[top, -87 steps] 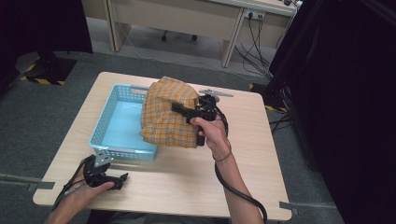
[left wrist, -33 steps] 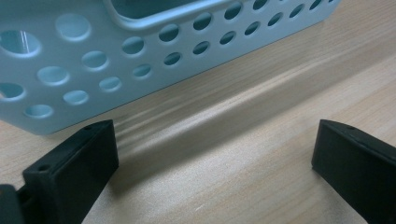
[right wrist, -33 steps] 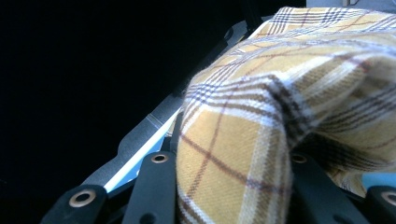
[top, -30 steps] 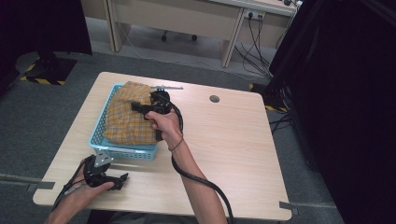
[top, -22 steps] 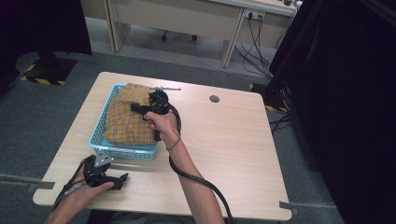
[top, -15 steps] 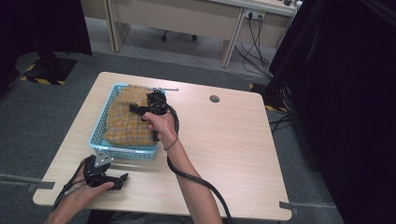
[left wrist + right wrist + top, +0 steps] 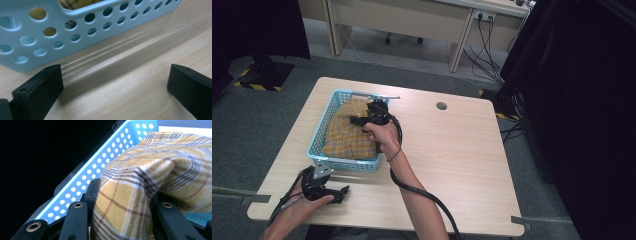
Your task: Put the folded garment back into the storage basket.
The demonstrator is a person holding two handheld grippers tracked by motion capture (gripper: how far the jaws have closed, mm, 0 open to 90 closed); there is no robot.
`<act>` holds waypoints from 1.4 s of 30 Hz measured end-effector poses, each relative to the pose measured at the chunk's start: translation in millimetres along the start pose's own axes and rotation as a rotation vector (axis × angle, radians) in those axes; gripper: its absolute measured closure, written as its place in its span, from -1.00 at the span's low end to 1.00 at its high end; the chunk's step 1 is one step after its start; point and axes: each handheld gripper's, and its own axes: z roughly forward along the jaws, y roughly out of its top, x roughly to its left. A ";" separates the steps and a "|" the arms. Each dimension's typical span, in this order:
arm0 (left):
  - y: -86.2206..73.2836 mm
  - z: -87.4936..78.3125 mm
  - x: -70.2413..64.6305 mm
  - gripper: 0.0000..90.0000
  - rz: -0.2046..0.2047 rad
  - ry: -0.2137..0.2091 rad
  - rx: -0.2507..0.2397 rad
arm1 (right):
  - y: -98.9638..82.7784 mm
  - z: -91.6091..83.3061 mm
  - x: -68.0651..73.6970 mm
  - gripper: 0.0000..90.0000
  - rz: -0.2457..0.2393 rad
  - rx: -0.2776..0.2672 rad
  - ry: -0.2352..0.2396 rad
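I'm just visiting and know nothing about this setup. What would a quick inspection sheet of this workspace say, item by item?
Surface: wooden table, with a round cable hole near the far edge.
Job's things: blue perforated basket holding a yellow plaid cloth.
Clutter: nothing seen.
Grippers: right gripper over the basket, a fold of the cloth between its fingers; left gripper on the table in front of the basket, fingers apart, holding nothing.
Cables: black cable trailing along the right forearm; more cables hang by the far desk.
Surroundings: grey carpet, desk beyond, black curtain at right.
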 end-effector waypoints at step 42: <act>0.0 0.0 -0.1 -1.00 0.000 0.000 0.000 | 5.8 -51.9 -29.7 -0.10 -0.017 -0.002 -0.067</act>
